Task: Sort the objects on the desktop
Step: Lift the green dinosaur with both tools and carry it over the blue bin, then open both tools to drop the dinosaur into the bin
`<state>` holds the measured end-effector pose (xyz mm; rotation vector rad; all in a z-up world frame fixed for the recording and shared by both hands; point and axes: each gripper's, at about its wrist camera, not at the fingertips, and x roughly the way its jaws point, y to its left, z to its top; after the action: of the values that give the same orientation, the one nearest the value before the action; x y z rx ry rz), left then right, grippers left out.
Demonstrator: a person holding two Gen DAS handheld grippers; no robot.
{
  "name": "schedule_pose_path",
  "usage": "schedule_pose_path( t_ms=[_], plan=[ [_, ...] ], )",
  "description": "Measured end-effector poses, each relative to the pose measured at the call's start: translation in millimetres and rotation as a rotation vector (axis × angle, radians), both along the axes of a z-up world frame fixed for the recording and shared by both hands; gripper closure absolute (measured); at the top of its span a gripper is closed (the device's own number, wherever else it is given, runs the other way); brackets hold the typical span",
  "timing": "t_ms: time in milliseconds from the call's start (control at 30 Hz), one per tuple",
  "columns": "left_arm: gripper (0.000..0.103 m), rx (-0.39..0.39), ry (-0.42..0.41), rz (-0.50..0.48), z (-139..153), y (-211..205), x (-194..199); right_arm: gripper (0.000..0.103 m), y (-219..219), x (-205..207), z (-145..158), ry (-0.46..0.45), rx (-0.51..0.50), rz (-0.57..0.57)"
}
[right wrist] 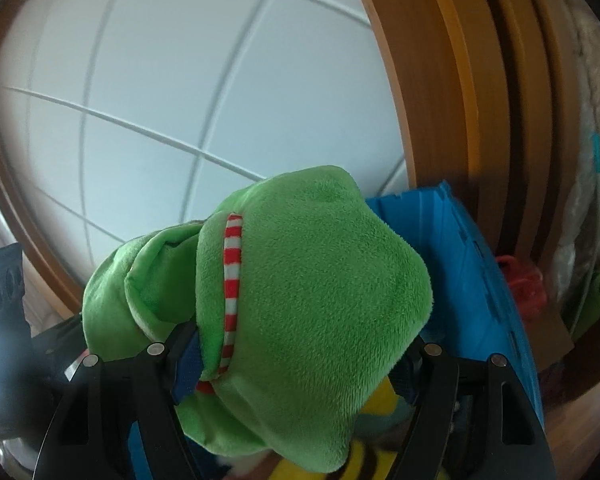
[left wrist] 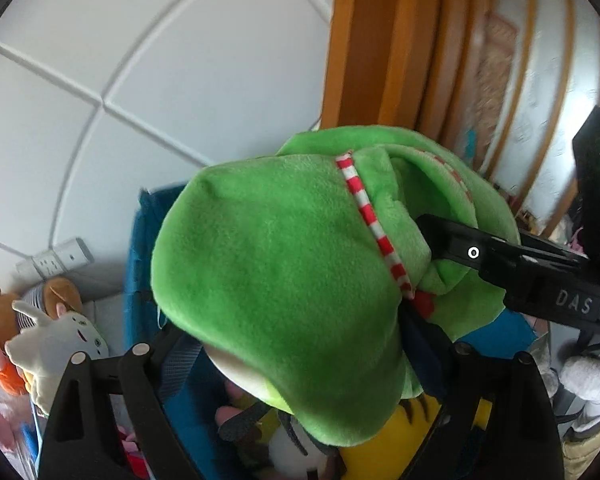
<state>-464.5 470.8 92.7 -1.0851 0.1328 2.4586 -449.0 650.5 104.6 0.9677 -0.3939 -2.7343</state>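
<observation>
Green plush toy [left wrist: 276, 280] is squeezed by both the left gripper [left wrist: 300, 360] and the right gripper [right wrist: 296, 356], above the blue bin [right wrist: 460, 264] at 3 o'clock. Lower gently, release together.

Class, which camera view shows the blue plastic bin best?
The right wrist view: the blue plastic bin shows a broad ribbed wall right of the green plush toy. The left wrist view shows only slivers behind the toy.
</observation>
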Motion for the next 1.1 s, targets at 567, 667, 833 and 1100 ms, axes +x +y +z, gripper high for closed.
schedule_pose_path(
  t_ms=[567,667,833,1100],
  plan=[
    [0.008,-0.127,-0.329,0.088,-119.4,24.8,-83.2,0.019,26.0,-109.9,-148.9,-0.374,-0.034,-0.014],
    [0.008,-0.145,-0.312,0.102,-117.1,24.4,-80.3,0.013,26.3,-109.7,-146.3,-0.372,-0.016,-0.019],
    [0.007,-0.129,-0.306,0.104,-109.5,25.5,-69.8,0.009,27.5,-103.7,-137.6,-0.355,-0.003,-0.018],
    [0.007,-0.107,-0.315,0.101,-81.2,19.2,-35.4,0.001,27.4,-76.4,-104.8,-0.34,0.021,-0.029]
  ],
)
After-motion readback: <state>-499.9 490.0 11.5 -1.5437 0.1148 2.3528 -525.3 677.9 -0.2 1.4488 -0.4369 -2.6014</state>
